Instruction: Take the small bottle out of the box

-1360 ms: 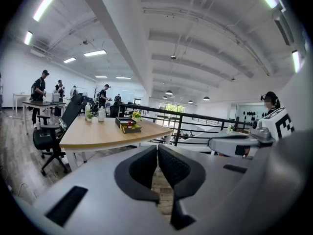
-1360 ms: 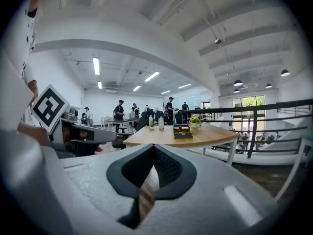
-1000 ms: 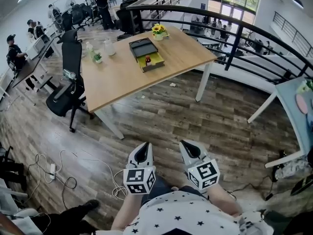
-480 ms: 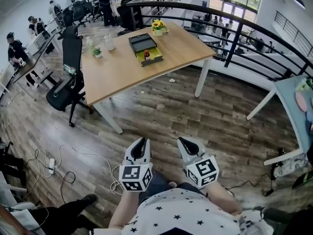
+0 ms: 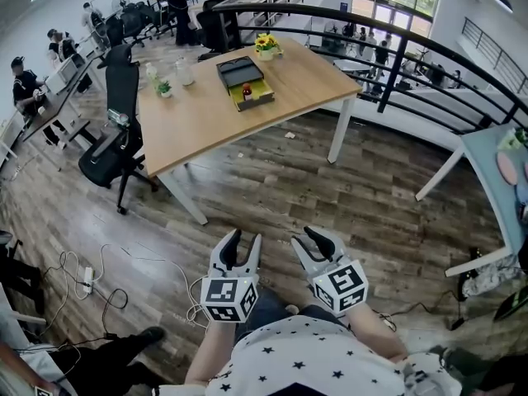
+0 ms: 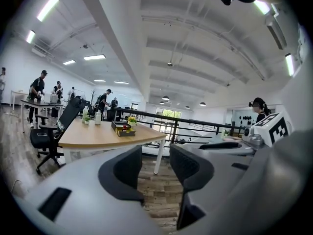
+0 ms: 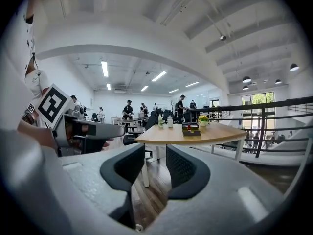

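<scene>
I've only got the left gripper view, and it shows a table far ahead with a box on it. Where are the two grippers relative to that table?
Observer: In the head view, the left gripper and right gripper are side by side close to the person's body. They are over wood floor, well short of the table.
Operator: Is the right one holding anything?
Observer: No. Its own view shows the jaws apart and opening, like the left's, with only floor between them.
Operator: And the bottle?
Observer: From above, the small bottle stands in the yellow front section of the box, untouched.
</scene>
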{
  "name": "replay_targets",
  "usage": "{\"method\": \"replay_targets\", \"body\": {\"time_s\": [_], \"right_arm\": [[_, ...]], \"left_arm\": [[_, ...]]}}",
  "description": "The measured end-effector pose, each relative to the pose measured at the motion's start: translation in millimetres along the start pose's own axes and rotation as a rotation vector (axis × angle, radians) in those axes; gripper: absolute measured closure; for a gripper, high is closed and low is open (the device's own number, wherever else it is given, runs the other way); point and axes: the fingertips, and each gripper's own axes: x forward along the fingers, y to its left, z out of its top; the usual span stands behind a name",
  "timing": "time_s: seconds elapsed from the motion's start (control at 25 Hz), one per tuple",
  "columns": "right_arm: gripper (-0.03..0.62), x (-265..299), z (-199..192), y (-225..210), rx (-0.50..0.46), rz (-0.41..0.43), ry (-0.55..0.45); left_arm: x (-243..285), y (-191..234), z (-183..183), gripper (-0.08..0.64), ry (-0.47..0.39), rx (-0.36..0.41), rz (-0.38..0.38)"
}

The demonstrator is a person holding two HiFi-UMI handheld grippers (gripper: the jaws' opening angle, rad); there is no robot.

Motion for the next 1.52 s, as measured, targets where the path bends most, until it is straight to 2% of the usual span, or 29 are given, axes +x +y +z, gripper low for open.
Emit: {"method": "replay_targets", "body": {"time_s": [0.2,0.52,0.76,1.08,1.52], "right_arm": [[0.421,0,-1,3,0.008,0.010,0.002],[0.413,3,-1,7,0.014,0.020,0.003],[0.413,12,-8,-4,0.022,-0.006,0.019],[0.413,43,-5,-32,0.028,-0.032,0.030],[0.413,126,25,-81,0.006,-0.021,0.023]], "left_arm": [[-4,-1,1,0.402,-0.011,-0.008,-0.004],[-4,-1,0,0.397,-0.013,-0.018,-0.003],[6,6,0,0.388,-0.016,-0.018,-0.002],[43,23,5,0.387,-0.010,-0.032,-0.008],[127,74,40,0.387,-0.021,-0.028,-0.017]]}}
